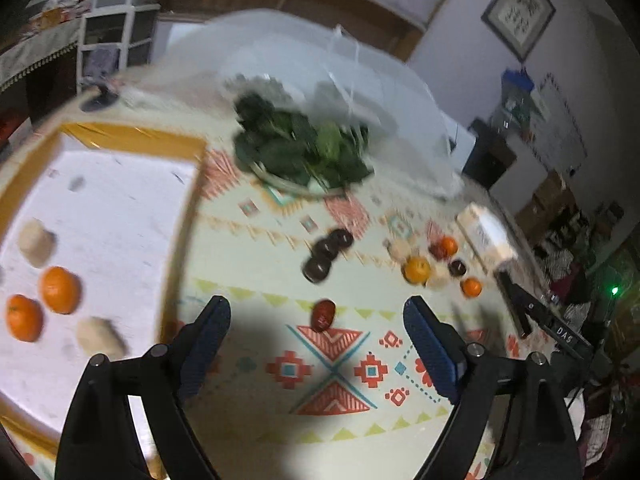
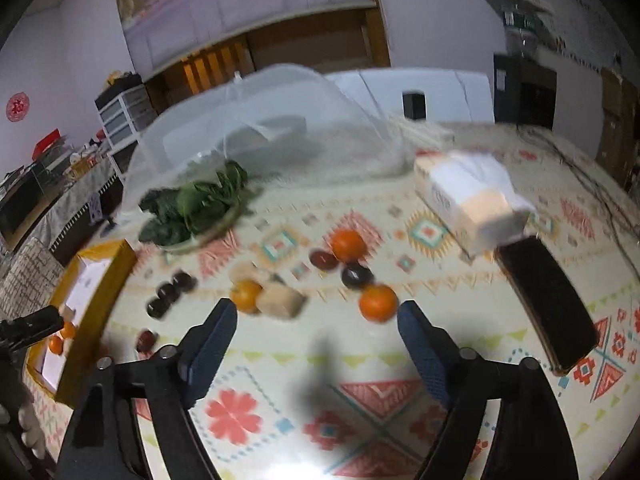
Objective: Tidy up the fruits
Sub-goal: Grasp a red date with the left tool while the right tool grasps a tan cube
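Observation:
My left gripper (image 1: 316,312) is open and empty above the patterned tablecloth, with a small red fruit (image 1: 323,315) lying between its fingertips. To its left a yellow-rimmed white tray (image 1: 120,216) holds two oranges (image 1: 60,289) and two pale fruits (image 1: 36,242). My right gripper (image 2: 316,312) is open and empty, hovering just short of a loose cluster: oranges (image 2: 378,302), a pale fruit (image 2: 280,300), dark round fruits (image 2: 356,275). Three dark fruits (image 2: 170,294) lie in a row further left. The tray (image 2: 100,300) also shows at the left of the right wrist view.
A plate of leafy greens (image 1: 304,152) sits behind the fruit, with a mesh food cover (image 2: 264,132) beyond it. A tissue box (image 2: 468,200) and a black phone (image 2: 548,300) lie at the right. The right gripper's fingers (image 1: 520,312) show at the right of the left wrist view.

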